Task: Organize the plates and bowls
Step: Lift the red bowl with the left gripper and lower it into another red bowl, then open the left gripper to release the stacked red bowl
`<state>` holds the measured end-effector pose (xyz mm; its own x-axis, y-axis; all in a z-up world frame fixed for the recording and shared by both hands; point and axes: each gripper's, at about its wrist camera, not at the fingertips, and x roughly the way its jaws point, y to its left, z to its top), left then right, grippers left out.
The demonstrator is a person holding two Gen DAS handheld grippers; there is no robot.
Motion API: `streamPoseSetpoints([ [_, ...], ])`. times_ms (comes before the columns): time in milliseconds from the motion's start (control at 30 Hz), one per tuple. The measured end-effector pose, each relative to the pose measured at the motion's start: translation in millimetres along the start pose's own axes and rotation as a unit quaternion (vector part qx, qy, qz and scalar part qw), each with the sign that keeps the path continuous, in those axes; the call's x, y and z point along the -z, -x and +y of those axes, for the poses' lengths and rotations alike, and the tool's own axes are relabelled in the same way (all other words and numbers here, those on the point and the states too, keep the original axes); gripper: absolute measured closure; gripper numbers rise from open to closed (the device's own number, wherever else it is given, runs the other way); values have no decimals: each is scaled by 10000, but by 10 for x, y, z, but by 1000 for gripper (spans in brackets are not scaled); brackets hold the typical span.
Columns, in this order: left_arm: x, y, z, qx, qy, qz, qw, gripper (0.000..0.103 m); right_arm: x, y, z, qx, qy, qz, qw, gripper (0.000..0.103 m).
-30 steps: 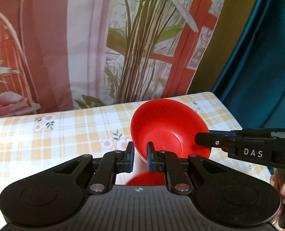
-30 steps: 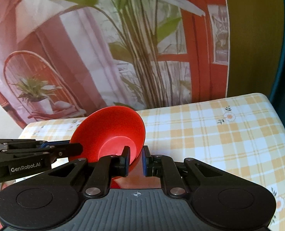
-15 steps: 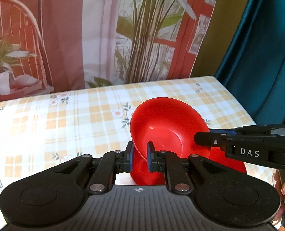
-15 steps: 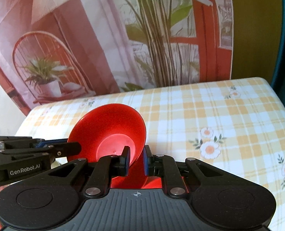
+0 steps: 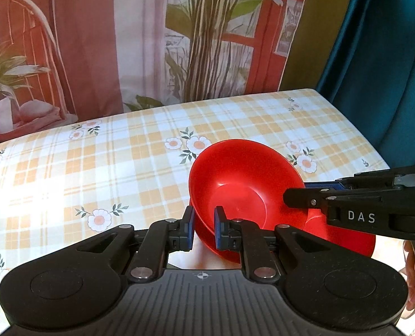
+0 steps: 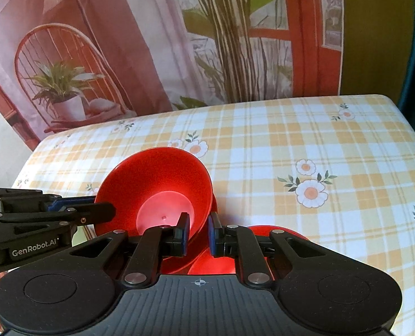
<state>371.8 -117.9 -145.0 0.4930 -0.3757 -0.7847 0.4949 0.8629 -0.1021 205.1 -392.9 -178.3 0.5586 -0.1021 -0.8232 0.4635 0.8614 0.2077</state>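
Observation:
A red bowl [image 5: 243,184] hangs tilted just above the checked tablecloth, gripped at opposite sides of its rim. My left gripper [image 5: 204,224] is shut on the near rim in the left wrist view. My right gripper [image 5: 294,193] comes in from the right and is shut on the other side. In the right wrist view the red bowl [image 6: 157,184] has my right gripper [image 6: 199,229] pinching its near rim and my left gripper [image 6: 103,205] on its left side. A red plate [image 5: 347,240] lies on the table right under the bowl, the same red plate [image 6: 277,232] partly hidden by my fingers. Whether bowl and plate touch I cannot tell.
The table [image 5: 123,151] carries a yellow checked cloth with daisy prints. A printed backdrop [image 5: 95,42] with a plant and chair hangs behind it, and a teal curtain [image 5: 381,56] lines the right side. A person's hand [image 5: 414,266] holds the right gripper's handle.
Both grippers have come down and forward over the table with the bowl held between them. The red plate beneath the bowl has come into fuller view.

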Motion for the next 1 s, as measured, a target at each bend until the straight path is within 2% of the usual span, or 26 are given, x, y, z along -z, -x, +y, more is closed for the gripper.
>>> streamPoseSetpoints([
  [633,87,-67,-2,44,8,192,9998,86,21,28,6,86,189,-33,9998,87],
  [833,57,24,-17,-95,-1,58,9999,86,15,139,-6,61,222,-211,9995,87],
  [1000,40,206,-94,-201,-29,-227,9995,86,48,284,-38,70,345,-436,9984,87],
])
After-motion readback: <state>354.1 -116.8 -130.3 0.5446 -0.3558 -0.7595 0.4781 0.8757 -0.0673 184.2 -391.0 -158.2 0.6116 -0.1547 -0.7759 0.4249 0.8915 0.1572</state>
